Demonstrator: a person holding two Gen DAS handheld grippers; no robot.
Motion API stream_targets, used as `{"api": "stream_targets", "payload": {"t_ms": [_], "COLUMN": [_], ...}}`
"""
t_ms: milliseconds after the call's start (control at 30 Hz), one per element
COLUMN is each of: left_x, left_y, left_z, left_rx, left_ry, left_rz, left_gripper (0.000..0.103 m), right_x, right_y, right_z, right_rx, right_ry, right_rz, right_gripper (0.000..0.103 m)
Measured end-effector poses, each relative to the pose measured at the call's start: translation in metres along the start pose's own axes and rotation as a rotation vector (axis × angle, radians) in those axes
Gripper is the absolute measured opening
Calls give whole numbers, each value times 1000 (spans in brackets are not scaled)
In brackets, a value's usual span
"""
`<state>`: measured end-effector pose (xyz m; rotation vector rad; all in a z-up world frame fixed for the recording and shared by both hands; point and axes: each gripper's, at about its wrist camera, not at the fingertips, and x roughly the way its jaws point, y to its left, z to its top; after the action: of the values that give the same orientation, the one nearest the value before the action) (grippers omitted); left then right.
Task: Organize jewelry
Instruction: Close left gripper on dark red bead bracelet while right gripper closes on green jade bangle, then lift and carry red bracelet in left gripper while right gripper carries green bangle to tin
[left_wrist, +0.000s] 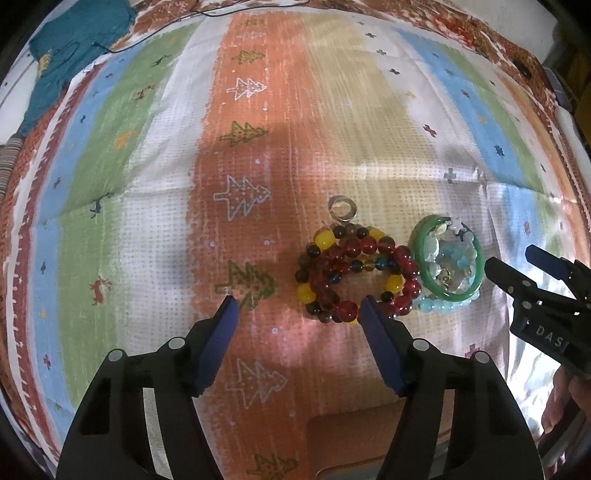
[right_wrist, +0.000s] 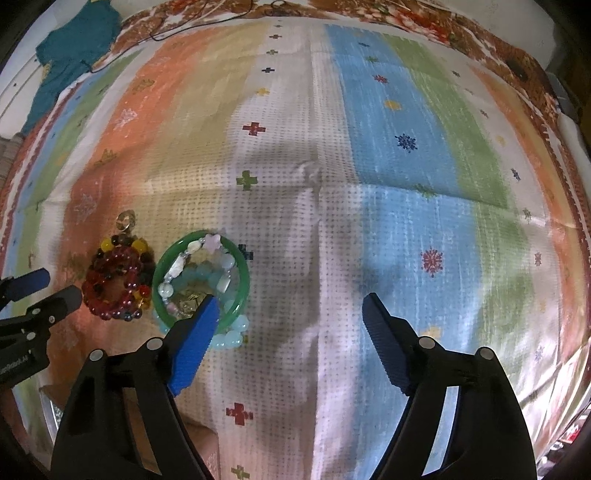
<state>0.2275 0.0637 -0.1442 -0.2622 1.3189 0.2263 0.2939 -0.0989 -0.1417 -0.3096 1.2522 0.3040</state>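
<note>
A pile of red, yellow and dark bead bracelets (left_wrist: 354, 273) lies on the striped cloth (left_wrist: 258, 147), with a silver ring (left_wrist: 342, 208) just beyond it. Beside it a green bangle (left_wrist: 448, 258) holds pale blue and white bead bracelets (left_wrist: 450, 258). My left gripper (left_wrist: 297, 308) is open, above the cloth just left of the red beads. My right gripper (right_wrist: 291, 306) is open and empty; its left fingertip (right_wrist: 207, 314) overlaps the green bangle (right_wrist: 201, 277). The red beads (right_wrist: 116, 284) and ring (right_wrist: 127, 219) show at the left of the right wrist view.
A teal garment (left_wrist: 74, 55) and a thin black cable (left_wrist: 166, 26) lie at the far left edge of the cloth. The right gripper (left_wrist: 517, 273) shows at the right of the left wrist view, the left gripper (right_wrist: 48, 291) at the left of the right one.
</note>
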Motion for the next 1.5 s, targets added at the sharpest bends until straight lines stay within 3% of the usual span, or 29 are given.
{"api": "stream_targets", "payload": {"t_ms": [367,467,533,633,700,767,833,1000,1100,1500], "left_x": [12,15,17,25,28,30,32,35,36,7], "left_y": [-8,-9,-10,-14,-15,-15,-15,-18,-22,-24], "left_z": [6,8,9,14,16,17,18,16,18,2], "left_rx": [21,23,22,23,22,21,21,25,28,35], "left_ry": [15,21,26,38,45,50,51,42,38,-11], "left_rz": [8,2,-1,-1,4,4,-2,5,9,-17], "left_gripper": [57,52,48,41,29,24,22,13,13,13], "right_x": [15,18,21,22,24,25,26,32,30,9], "right_y": [5,5,7,10,13,15,22,32,37,33], "right_z": [8,12,14,17,19,20,22,21,20,16], "right_rx": [-8,-12,-16,-26,-34,-37,-51,-82,-83,-79], "right_ry": [23,27,35,34,35,39,38,42,40,1], "right_rz": [6,11,19,17,23,37,38,37,51,64], "right_gripper": [76,67,55,53,48,38,28,18,9,9]}}
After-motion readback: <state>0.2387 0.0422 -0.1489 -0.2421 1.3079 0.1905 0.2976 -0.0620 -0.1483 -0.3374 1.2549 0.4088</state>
